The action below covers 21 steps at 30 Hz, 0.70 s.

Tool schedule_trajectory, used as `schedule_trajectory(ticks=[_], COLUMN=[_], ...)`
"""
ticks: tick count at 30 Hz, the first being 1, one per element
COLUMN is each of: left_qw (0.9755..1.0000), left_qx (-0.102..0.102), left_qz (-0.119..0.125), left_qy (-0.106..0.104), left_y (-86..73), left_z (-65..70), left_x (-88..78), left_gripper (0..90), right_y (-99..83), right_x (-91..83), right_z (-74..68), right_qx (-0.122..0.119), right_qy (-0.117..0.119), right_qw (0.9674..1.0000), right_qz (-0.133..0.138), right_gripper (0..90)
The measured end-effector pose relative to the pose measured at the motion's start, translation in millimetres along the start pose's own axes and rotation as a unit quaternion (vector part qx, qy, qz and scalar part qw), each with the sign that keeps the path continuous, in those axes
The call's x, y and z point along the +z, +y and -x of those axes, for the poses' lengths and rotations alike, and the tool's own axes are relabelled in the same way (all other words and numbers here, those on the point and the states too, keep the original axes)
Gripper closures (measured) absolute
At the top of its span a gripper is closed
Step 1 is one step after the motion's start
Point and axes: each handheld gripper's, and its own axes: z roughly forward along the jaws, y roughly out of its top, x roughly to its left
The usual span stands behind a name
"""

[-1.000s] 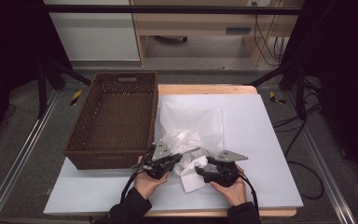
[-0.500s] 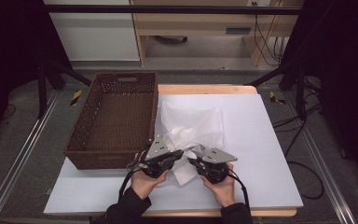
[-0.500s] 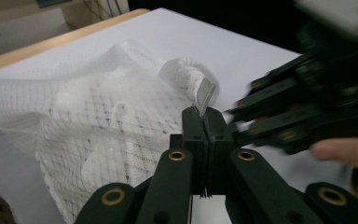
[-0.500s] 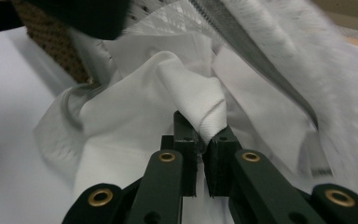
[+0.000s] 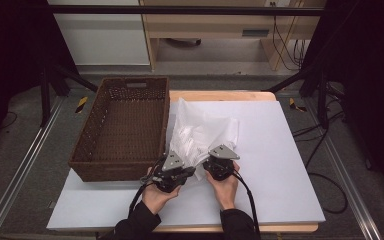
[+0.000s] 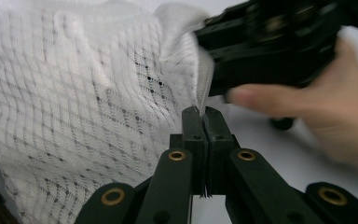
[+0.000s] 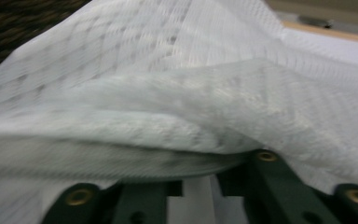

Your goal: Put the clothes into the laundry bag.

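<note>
Both my grippers were at the near edge of the white knitted cloth [image 5: 200, 135], beside the wicker basket [image 5: 122, 130].

My left gripper [image 6: 204, 122] had its jaws pressed together on a thin edge of the cloth, which rose straight from between the tips. My right gripper [image 5: 220, 167], just beside it, had been opening its jaws a little again; folds of the cloth draped over them, so I could not tell whether they pinched it. The cloth lay crumpled on the white table sheet [image 5: 280, 150], touching the basket's right wall.

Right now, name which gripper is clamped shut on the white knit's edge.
The left gripper: its jaws pinch the white knit; the right gripper's show a gap.
</note>
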Motion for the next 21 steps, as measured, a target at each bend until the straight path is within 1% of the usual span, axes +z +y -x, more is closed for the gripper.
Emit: schedule_trajectory(ticks=[2, 3, 4, 5, 6, 7, 8, 9, 10, 11, 12, 13, 14, 15, 18, 19, 20, 21], left_qw=[0.9999, 0.9999, 0.9998, 0.9997, 0.9996, 0.9995, 0.9994, 0.9994, 0.9994, 0.9994, 0.9994, 0.9994, 0.9994, 0.9994, 0.9995, 0.9995, 0.9995, 0.9995], left_qx=[-0.002, -0.002, -0.003, -0.006, -0.006, -0.007, -0.010, -0.012, -0.013, -0.015, -0.018, -0.016, -0.016, -0.016, -0.017, -0.017, -0.017, -0.017], left_qz=[-0.007, -0.007, -0.012, -0.013, -0.014, -0.015, -0.014, -0.012, -0.008, -0.006, -0.004, -0.002, 0.000, -0.001, 0.001, 0.002, 0.003, 0.004], left_qy=[0.010, 0.010, 0.017, 0.018, 0.024, 0.028, 0.029, 0.029, 0.031, 0.030, 0.030, 0.031, 0.031, 0.029, 0.027, 0.026, 0.026, 0.026], left_y=[-3.5, -3.5, -5.4, -6.4, -7.0, -7.6, -7.9, -8.3, -8.1, -7.6, -7.2, -6.9, -6.8, -6.6, -6.9, -6.8, -6.6, -6.3], left_z=[-2.8, -2.8, -4.6, -5.9, -6.8, -8.2, -9.1, -10.3, -10.9, -11.8, -12.1, -12.3, -12.3, -12.5, -12.7, -12.6, -12.6, -12.4], left_x=[5.1, 5.1, 7.4, 8.7, 9.4, 9.7, 9.2, 8.2, 7.3, 6.4, 5.9, 4.7, 4.3, 4.0, 3.7, 3.3, 2.7, 2.3], left_gripper=[89.1, 89.1, 89.1, 89.1, 89.1, 89.1, 89.1, 89.1, 89.1, 89.1, 89.1, 89.1, 89.1, 89.1, 89.0, 89.0, 89.0, 89.0], right_y=[-1.5, -1.5, -3.6, -7.8, -10.5, -12.5, -13.9, -14.8, -16.3, -17.3, -18.6, -20.1, -22.5, -23.8, -27.3, -28.0, -29.0, -29.8], right_x=[-11.1, -11.1, -19.5, -31.0, -38.4, -46.0, -55.5, -61.4, -69.6, -73.1, -74.0, -72.7, -68.6, -64.8, -48.4, -43.8, -39.8, -37.8], right_z=[3.4, 3.4, 5.5, 8.8, 10.6, 11.8, 14.5, 17.0, 22.9, 28.3, 33.0, 36.5, 40.3, 40.7, 35.2, 31.9, 29.7, 27.8], right_qx=[0.001, 0.001, 0.001, 0.003, 0.007, 0.004, -0.014, -0.018, -0.013, -0.008, -0.005, -0.004, 0.007, 0.013, 0.005, 0.003, -0.007, -0.017], right_qy=[0.033, 0.033, 0.050, 0.079, 0.099, 0.105, 0.102, 0.098, 0.087, 0.077, 0.061, 0.050, 0.051, 0.054, 0.062, 0.059, 0.053, 0.046], right_qw=[0.9993, 0.9993, 0.9984, 0.9965, 0.9944, 0.9936, 0.9938, 0.9943, 0.9956, 0.9964, 0.9973, 0.9978, 0.9974, 0.9967, 0.9941, 0.9928, 0.9917, 0.9918], right_qz=[-0.016, -0.016, -0.025, -0.029, -0.036, -0.042, -0.043, -0.040, -0.032, -0.034, -0.041, -0.042, -0.051, -0.060, -0.089, -0.104, -0.117, -0.118], right_gripper=[64.2, 64.2, 59.9, 57.1, 53.4, 49.6, 49.5, 48.9, 48.8, 49.2, 49.2, 49.2, 49.0, 48.8, 50.6, 52.8, 55.3, 60.0])
